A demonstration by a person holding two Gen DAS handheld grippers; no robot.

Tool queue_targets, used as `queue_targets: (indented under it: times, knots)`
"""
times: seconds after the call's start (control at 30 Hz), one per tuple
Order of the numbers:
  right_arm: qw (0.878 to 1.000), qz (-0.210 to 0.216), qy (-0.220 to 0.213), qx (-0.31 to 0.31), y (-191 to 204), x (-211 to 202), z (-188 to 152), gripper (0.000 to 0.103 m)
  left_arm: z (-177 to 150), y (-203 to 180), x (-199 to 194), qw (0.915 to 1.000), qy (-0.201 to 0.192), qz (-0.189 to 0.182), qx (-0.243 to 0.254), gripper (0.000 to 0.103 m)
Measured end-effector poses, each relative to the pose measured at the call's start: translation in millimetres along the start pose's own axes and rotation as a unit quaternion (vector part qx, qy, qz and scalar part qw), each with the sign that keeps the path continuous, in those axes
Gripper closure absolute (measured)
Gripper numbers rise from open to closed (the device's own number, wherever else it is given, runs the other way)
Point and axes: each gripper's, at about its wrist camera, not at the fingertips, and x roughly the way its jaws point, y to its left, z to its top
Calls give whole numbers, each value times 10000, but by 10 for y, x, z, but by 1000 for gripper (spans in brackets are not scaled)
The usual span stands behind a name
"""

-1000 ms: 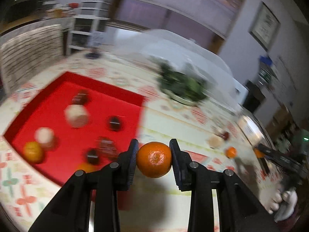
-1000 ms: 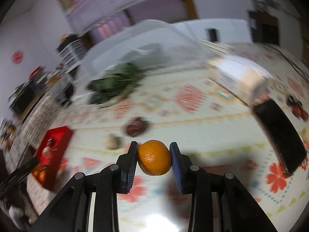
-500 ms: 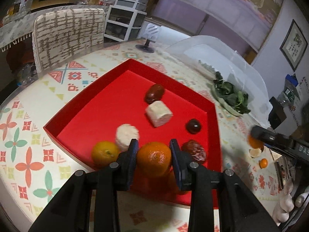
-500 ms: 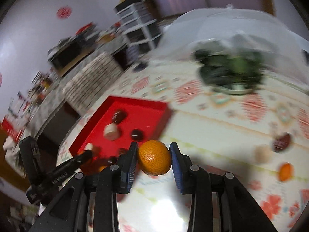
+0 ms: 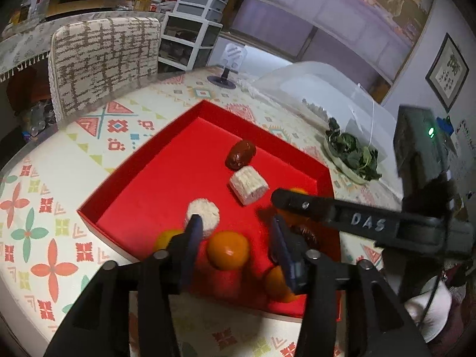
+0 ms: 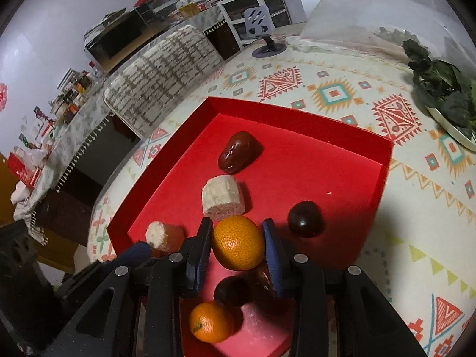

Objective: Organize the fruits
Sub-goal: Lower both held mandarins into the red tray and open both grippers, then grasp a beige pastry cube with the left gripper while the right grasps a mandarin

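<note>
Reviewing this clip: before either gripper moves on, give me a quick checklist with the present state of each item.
1. Left gripper letting go: ok, jaws opening, gaps beside its orange.
2. That orange inside the red tray: ok, it sits over the tray floor.
3. Right gripper holding its orange: ok, pads against both sides.
4. Right orange over the tray: ok.
5. Clear landing spot beneath it: not ok, dark fruits lie right below.
6. Grippers clear of each other: cannot tell, they are close.

Matt red tray, glossy dark date, dimpled orange.
</note>
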Motion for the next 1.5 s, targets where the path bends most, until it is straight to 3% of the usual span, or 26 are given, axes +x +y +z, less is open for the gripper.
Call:
queue_targets:
  times: [0.3, 0.53, 0.73, 0.97, 1.13, 1.5]
  knots:
    - [9996, -30, -275, -54, 13, -267, 18, 58, 36, -8, -151, 9997, -135, -42, -190, 45]
    - [9972, -188, -719, 123, -277, -891, -119, 55, 26, -209, -278, 9996, -232, -157, -33, 38]
    - [9893, -649, -1168, 579, -893, -1644, -417, 53, -39, -479, -324, 9989, -195, -404, 169, 36]
    - [9666, -1364, -1587, 1480, -1818, -2395, -899, 47, -201, -987, -171, 9958, 93, -718, 567, 34]
    - [9603, -1511, -1529, 1778, -2174, -2485, -1148, 47, -342, -1321, -96, 9922, 286, -809, 901, 34]
    - [9609, -1549, -1376, 1839, -2382, -2276, -1361, 47, -437, -1617, -38, 9894, 376, -562, 1286, 33]
